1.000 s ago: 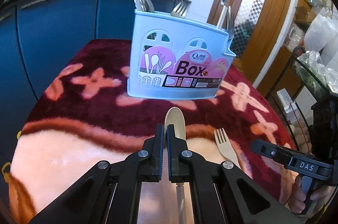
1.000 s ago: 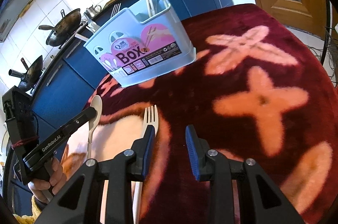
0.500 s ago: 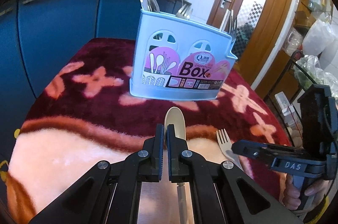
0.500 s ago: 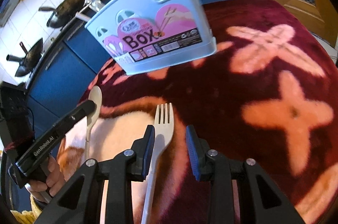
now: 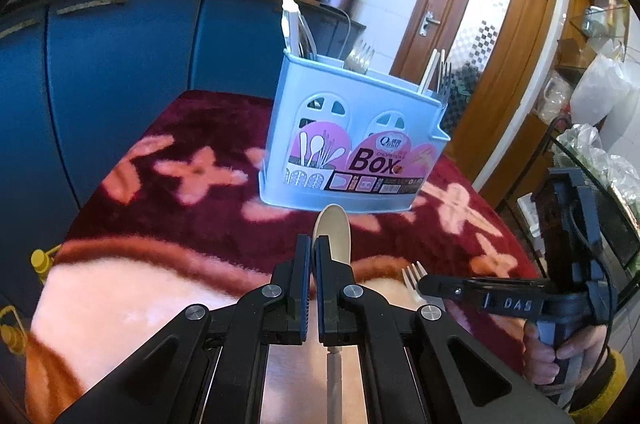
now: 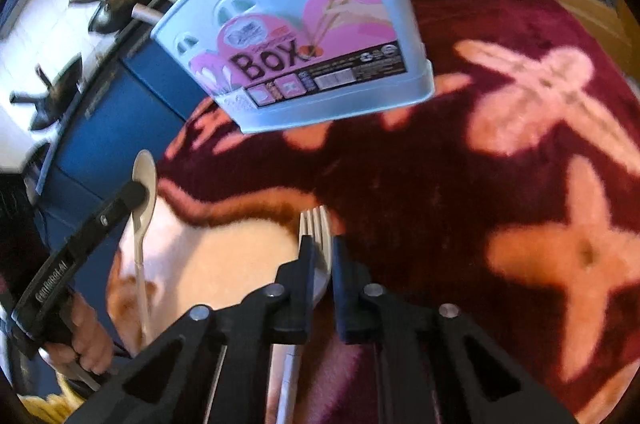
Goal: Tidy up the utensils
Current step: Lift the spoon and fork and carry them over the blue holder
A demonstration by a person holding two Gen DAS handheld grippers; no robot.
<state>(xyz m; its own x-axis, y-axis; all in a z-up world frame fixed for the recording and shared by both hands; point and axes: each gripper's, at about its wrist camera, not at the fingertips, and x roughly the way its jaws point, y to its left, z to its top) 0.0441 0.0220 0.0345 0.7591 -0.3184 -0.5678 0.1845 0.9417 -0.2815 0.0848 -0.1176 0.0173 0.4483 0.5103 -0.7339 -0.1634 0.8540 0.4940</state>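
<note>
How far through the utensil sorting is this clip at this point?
Partly done. Several utensils already stand in the blue box. In hand: the left gripper is shut on the cream spoon, and the right gripper has just been closing on the cream fork. Both pieces lie on the blanket, so lifting them and dropping them into the box remains.

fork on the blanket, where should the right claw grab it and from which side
Grip the fork at its narrow neck just below the tines, coming from above along the handle. It lies flat on the blanket, so its thin edges suit the pads. The right claw already closes there.
</note>
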